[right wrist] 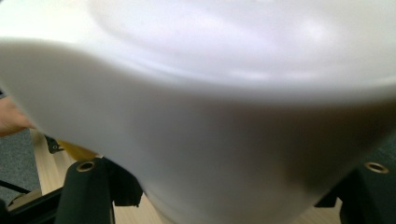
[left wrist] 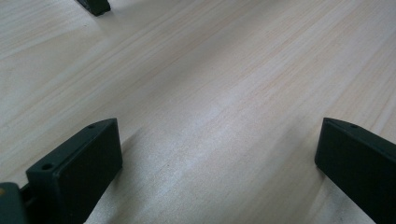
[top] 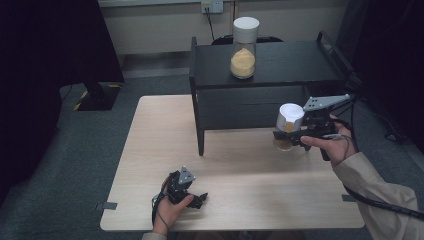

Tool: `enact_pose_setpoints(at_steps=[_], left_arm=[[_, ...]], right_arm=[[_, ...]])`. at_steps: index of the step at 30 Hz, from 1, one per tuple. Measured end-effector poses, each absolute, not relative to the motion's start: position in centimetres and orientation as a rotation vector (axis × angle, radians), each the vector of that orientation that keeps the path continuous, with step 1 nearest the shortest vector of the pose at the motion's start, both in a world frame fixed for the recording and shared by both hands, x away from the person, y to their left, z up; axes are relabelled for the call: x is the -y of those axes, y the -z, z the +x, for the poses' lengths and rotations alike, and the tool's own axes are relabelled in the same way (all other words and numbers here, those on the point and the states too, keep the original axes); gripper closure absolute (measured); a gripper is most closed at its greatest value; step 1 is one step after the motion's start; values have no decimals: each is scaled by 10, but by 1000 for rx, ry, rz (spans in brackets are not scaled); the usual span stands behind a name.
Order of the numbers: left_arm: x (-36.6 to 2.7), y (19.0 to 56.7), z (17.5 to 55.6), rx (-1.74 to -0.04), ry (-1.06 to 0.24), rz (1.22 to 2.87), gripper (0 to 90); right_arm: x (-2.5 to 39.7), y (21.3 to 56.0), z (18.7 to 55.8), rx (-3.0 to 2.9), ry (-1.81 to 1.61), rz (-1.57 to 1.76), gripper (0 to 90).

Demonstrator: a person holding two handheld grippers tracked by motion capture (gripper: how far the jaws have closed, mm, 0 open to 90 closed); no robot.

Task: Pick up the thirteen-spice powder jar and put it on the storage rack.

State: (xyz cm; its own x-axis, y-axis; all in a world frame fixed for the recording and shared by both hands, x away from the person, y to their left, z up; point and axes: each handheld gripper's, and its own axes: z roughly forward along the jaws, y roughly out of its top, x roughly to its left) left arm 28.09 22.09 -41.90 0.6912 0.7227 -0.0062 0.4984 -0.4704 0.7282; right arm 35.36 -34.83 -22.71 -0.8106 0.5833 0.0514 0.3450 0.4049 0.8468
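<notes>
Wood grain of the table (top: 150, 150) runs under the left claw (top: 196, 199), which rests near the front edge in the high view, held in the person's left hand (top: 171, 210). In the left gripper view its jaws stand wide apart with bare table (left wrist: 210, 93) between them, gripping nothing. Farther right, a black shelf (top: 270, 65) stands at the back of the table, and on top of it is an upright jar with yellow powder (top: 243, 47), white-lidded. Right of that, in front of the shelf, the right claw (top: 287, 136) is closed around a second jar (top: 288, 125), gripped by its sides below the white lid and held above the table. In the right gripper view the white lid (right wrist: 210, 93) sits tight between the jaws.
</notes>
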Motion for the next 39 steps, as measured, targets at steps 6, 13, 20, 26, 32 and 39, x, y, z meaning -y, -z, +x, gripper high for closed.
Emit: enact_pose_setpoints(at_steps=[6, 13, 20, 26, 32, 39], left_arm=[[-221, 419, 281, -930, -394, 2168, 0], [-221, 419, 281, -930, -394, 2168, 0], [-221, 419, 281, -929, -393, 2169, 0], [-221, 419, 281, -928, -393, 2169, 0], [-221, 419, 281, -927, -393, 2169, 0], [-221, 419, 281, -927, -393, 2169, 0]], right_arm=[[348, 217, 354, -2402, -1364, 815, 304], [348, 203, 355, -2400, -1366, 822, 304], [350, 194, 357, -2398, -1382, 829, 304], [351, 188, 358, -2385, -1389, 842, 304], [350, 178, 359, -2384, -1383, 845, 304], [349, 168, 360, -2377, -1392, 841, 304]])
